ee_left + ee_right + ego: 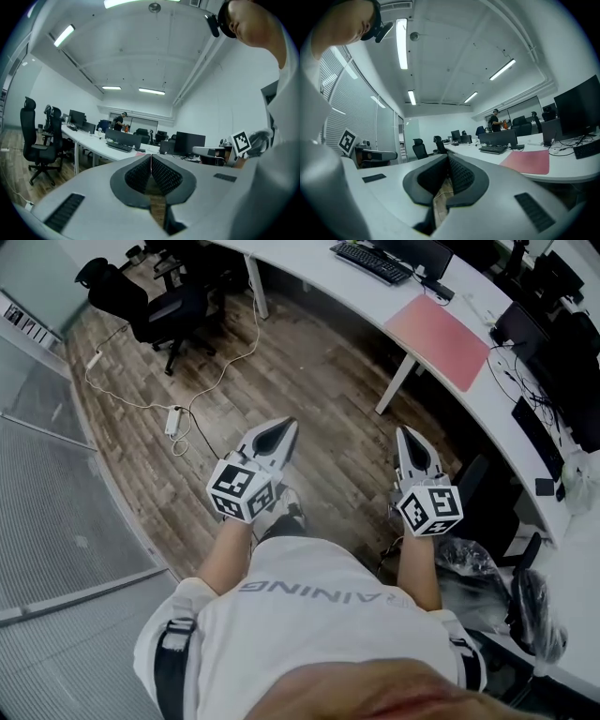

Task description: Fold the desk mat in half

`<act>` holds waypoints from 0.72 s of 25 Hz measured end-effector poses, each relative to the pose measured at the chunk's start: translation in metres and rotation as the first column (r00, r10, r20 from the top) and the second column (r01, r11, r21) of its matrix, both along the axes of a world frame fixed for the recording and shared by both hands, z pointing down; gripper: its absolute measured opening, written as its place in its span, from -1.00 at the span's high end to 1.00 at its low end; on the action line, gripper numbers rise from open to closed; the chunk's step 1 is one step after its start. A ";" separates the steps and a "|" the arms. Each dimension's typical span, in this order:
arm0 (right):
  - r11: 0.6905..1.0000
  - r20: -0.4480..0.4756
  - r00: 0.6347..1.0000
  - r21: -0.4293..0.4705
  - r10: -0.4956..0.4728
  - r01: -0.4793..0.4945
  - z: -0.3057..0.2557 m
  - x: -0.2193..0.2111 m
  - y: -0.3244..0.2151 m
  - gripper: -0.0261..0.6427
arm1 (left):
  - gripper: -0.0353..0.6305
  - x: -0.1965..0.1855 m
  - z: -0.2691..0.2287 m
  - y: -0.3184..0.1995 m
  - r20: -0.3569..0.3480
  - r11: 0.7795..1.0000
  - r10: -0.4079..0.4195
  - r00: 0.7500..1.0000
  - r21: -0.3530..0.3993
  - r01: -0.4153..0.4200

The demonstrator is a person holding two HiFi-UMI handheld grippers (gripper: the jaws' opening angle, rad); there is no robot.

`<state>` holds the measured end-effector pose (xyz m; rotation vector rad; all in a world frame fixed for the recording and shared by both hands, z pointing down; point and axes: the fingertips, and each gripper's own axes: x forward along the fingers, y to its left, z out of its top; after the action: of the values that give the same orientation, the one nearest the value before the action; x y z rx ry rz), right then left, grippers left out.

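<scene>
White desk point(309, 261), pink desk mat point(438, 340), black keyboard point(370, 262) atop

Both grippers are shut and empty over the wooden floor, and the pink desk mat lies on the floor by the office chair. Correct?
Not the mat's place. The pink desk mat lies flat on the white desk, near the keyboard, as the head view shows. The left gripper and right gripper are indeed shut and empty over the wooden floor.

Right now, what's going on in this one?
A person stands on the wooden plank floor with a two-jaw tool in each hand. The left tool and the right tool are shut and empty, held over the floor. The pink rectangular desk mat lies unfolded on the long white desk, untouched.
</scene>
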<state>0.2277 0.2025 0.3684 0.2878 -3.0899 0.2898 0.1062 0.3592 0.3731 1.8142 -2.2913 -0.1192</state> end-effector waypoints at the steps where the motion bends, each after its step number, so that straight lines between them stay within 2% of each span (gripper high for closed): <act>1: 1.000 -0.004 1.000 -0.003 0.009 -0.009 0.001 -0.009 -0.005 0.85 | 0.80 -0.010 0.001 -0.004 -0.007 1.000 0.006 1.000 0.002 -0.006; 12: 0.998 -0.095 0.993 0.017 0.069 -0.068 0.010 -0.112 -0.033 0.85 | 0.80 -0.117 0.019 -0.036 -0.089 0.997 0.079 0.993 0.001 -0.079; 18: 0.997 -0.158 0.985 0.028 0.069 -0.065 0.025 -0.152 -0.030 0.85 | 0.80 -0.165 0.031 -0.032 -0.116 0.997 0.070 0.991 -0.004 -0.071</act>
<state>0.0755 0.1728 0.3937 0.3960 -2.9322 0.2215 -0.0583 0.3269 0.4039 1.8313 -2.1435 -0.1975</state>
